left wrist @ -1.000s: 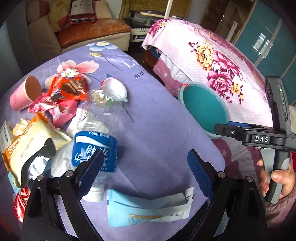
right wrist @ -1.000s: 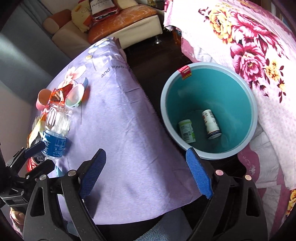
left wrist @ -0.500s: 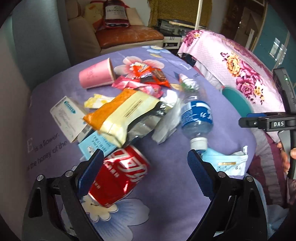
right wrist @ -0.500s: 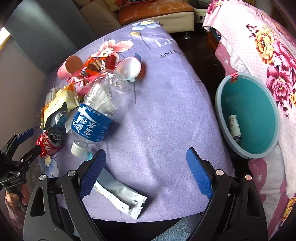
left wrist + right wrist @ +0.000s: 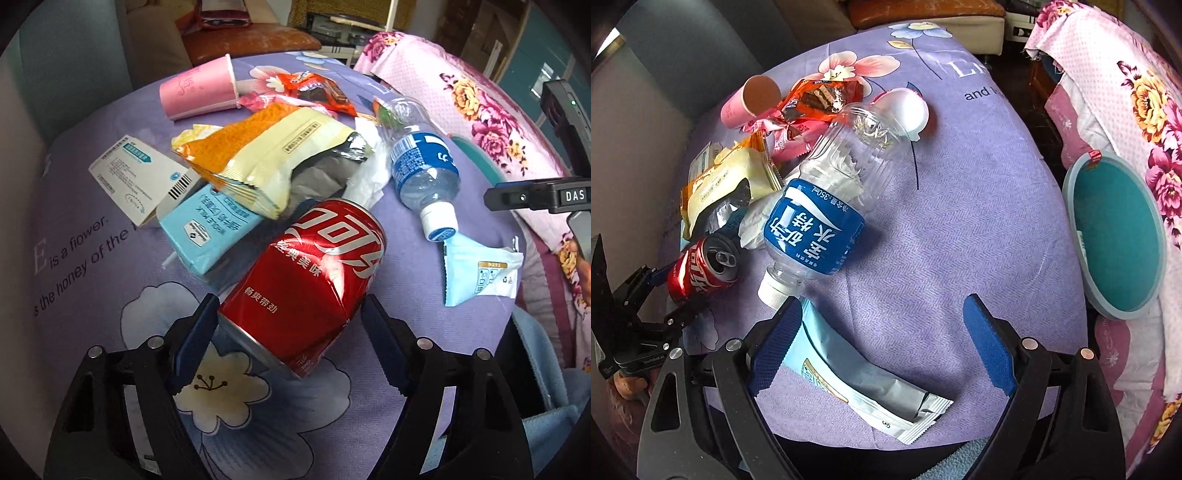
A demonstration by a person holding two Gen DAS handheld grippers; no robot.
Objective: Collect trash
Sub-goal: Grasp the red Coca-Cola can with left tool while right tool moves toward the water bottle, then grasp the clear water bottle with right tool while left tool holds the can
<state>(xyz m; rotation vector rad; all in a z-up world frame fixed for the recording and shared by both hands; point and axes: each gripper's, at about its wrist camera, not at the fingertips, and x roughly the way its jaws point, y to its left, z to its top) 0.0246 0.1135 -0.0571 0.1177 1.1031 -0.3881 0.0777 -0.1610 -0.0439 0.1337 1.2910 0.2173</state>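
Now the left tool [image 5: 288, 325] straddles the red can [image 5: 314, 280] on the desk [image 5: 92, 258], pads beside it; the right tool [image 5: 882, 332] gapes empty.

A lilac cloth [image 5: 92, 266] printed with pale flowers and grey lettering covered the desk [image 5: 960, 229]. Beyond its far edge stood a sofa with an orange-brown leather seat [image 5: 251, 38] and cream sides, and something red and white lay on its cushion, too blurred to name. To the right a pink spread [image 5: 1115, 85] with large magenta and yellow roses draped over furniture close beside the desk. Farther back in the left wrist view were a low dark stand [image 5: 343, 31] and teal cabinet doors [image 5: 532, 62].
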